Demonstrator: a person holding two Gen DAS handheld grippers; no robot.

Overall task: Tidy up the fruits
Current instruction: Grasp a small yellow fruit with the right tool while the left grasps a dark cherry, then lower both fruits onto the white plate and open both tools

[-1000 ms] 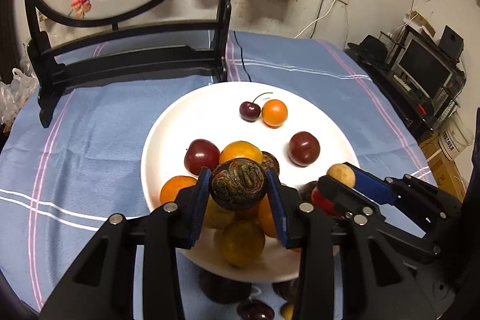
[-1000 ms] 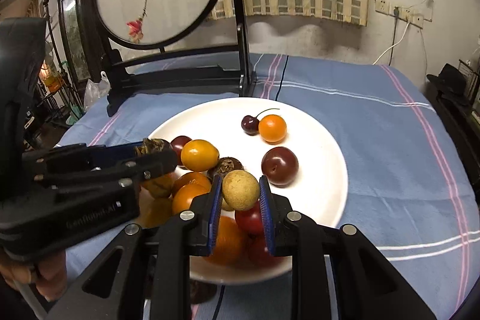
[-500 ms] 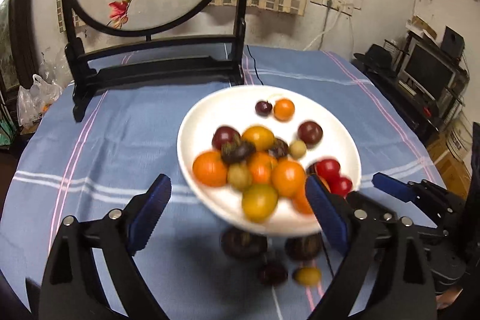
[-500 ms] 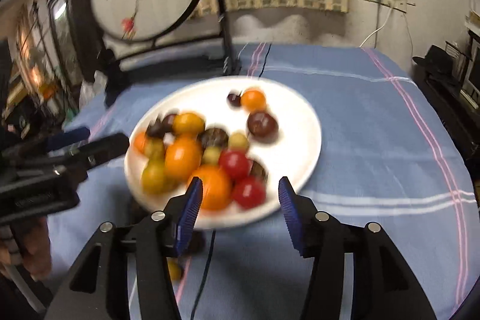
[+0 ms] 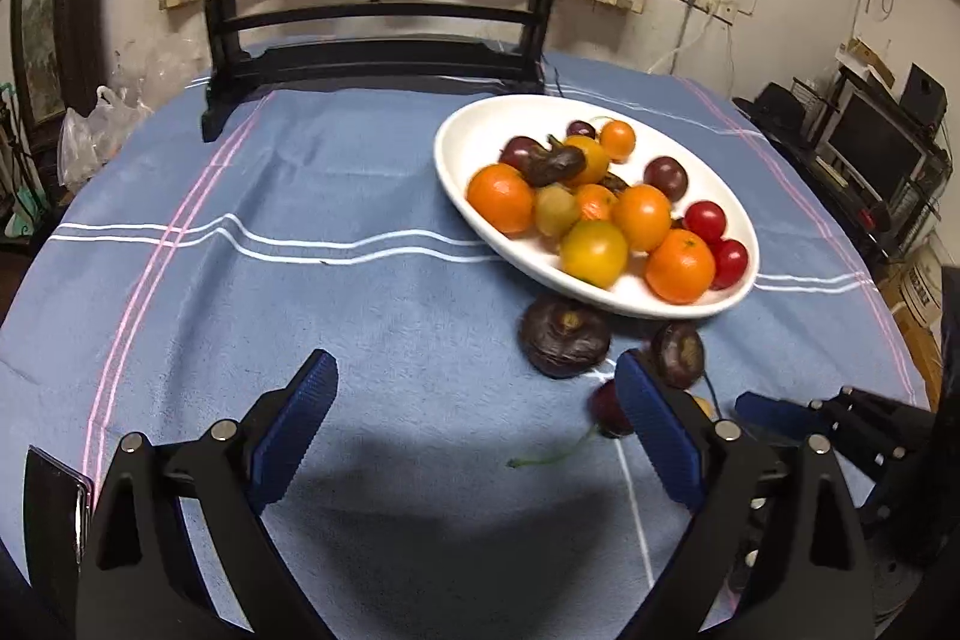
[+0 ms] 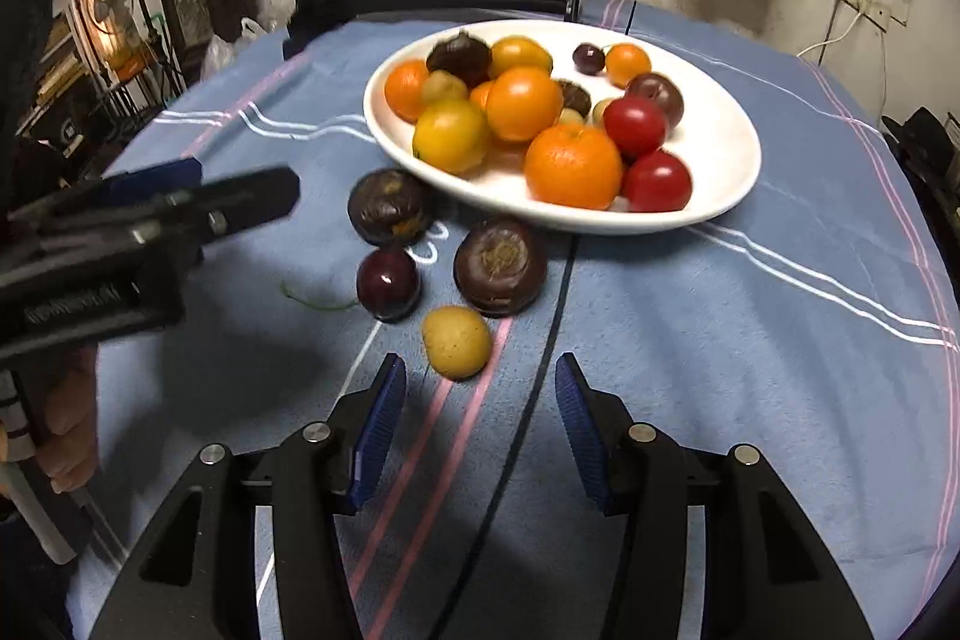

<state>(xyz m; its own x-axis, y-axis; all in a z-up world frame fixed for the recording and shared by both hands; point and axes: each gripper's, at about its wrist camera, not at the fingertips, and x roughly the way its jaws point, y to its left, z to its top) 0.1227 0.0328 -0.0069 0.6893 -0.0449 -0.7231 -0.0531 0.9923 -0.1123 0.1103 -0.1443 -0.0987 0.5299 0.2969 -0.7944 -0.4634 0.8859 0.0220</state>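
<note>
— Where are our fruits now?

— Most sit piled in the round white plate (image 6: 708,196) on the blue striped cloth (image 6: 750,340). A second ago we each held one over it: a dark wrinkly fruit on the left, a small tan ball on the right. Both now lie on the plate with the others, we think.

— What is still off the plate?

— Four fruits on the cloth, just in front of the plate: two big dark brown round fruits (image 6: 501,265), one dark red plum (image 6: 387,283) and one small yellow round fruit (image 6: 456,340).

— And our grippers?

— Our left gripper (image 5: 474,436) has pulled back, and its blue pads stand wide apart with only cloth between them. Our right gripper (image 6: 480,430) has pulled back too. Its pads are partly apart, with nothing in them. Both jaws have just been opening.

— So what comes next?

— We guess the yellow fruit, since it lies just ahead of our right gripper. It is round, so it may roll away when we pinch it.
</note>
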